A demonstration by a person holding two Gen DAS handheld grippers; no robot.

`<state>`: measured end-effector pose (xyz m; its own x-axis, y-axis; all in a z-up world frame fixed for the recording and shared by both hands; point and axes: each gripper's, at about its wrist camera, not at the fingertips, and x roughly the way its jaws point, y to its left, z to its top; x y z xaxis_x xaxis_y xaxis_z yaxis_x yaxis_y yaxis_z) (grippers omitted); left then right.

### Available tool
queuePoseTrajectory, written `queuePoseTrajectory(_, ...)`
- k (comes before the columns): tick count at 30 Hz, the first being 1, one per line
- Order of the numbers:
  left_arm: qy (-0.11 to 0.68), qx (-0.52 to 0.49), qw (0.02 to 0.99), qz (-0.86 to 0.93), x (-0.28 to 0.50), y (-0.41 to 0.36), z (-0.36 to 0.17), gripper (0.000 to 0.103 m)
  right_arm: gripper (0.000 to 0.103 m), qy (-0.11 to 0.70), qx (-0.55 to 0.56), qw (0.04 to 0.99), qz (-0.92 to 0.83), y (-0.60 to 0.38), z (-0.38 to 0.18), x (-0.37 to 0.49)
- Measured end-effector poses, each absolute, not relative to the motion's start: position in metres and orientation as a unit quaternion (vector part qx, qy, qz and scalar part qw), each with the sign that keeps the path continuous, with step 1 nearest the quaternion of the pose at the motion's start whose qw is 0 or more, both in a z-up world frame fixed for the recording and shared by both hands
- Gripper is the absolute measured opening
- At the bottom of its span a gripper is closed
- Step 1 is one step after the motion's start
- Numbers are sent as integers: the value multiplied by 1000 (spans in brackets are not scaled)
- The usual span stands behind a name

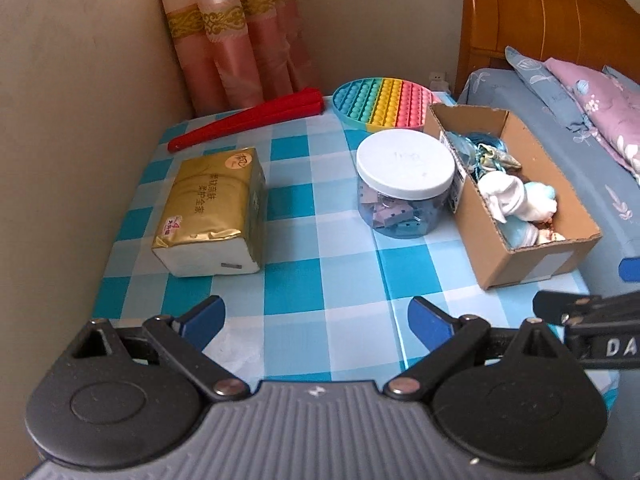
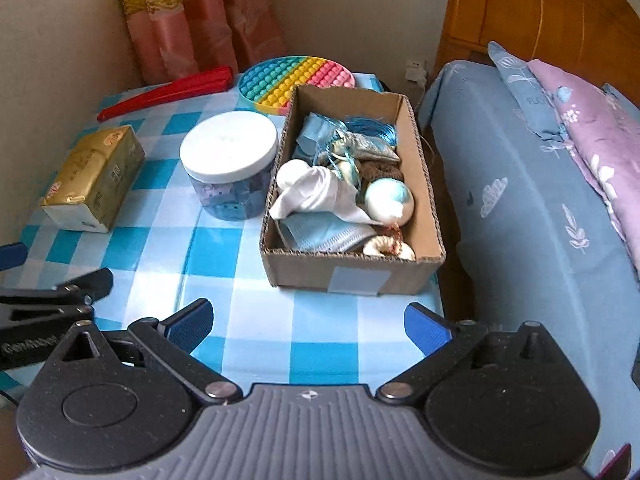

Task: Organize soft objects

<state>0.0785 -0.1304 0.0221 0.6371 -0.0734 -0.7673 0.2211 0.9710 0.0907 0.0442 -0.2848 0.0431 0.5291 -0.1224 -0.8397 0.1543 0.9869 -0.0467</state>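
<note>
A brown cardboard box (image 2: pixel 426 200) stands on the checked table and holds several soft items: a white cloth (image 2: pixel 316 192), a blue face mask (image 2: pixel 324 234), a white and blue plush ball (image 2: pixel 390 198) and a blue tassel (image 2: pixel 368 128). The box also shows in the left wrist view (image 1: pixel 520 256). My left gripper (image 1: pixel 316 320) is open and empty above the table's near edge. My right gripper (image 2: pixel 308 324) is open and empty, just in front of the box.
A gold tissue pack (image 1: pixel 212 212), a white-lidded clear jar (image 1: pixel 404 188), a rainbow pop-it mat (image 1: pixel 380 100) and a red folded fan (image 1: pixel 248 120) lie on the blue checked tablecloth (image 1: pixel 304 280). A bed with blue sheet (image 2: pixel 532 208) is on the right, walls on the left.
</note>
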Motion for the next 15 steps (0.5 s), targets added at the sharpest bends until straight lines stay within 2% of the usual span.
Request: queuePoseTrajectory(15,421,88,898,-94,77,-136,28,98,103,480,18,873,-86,-286,43,38)
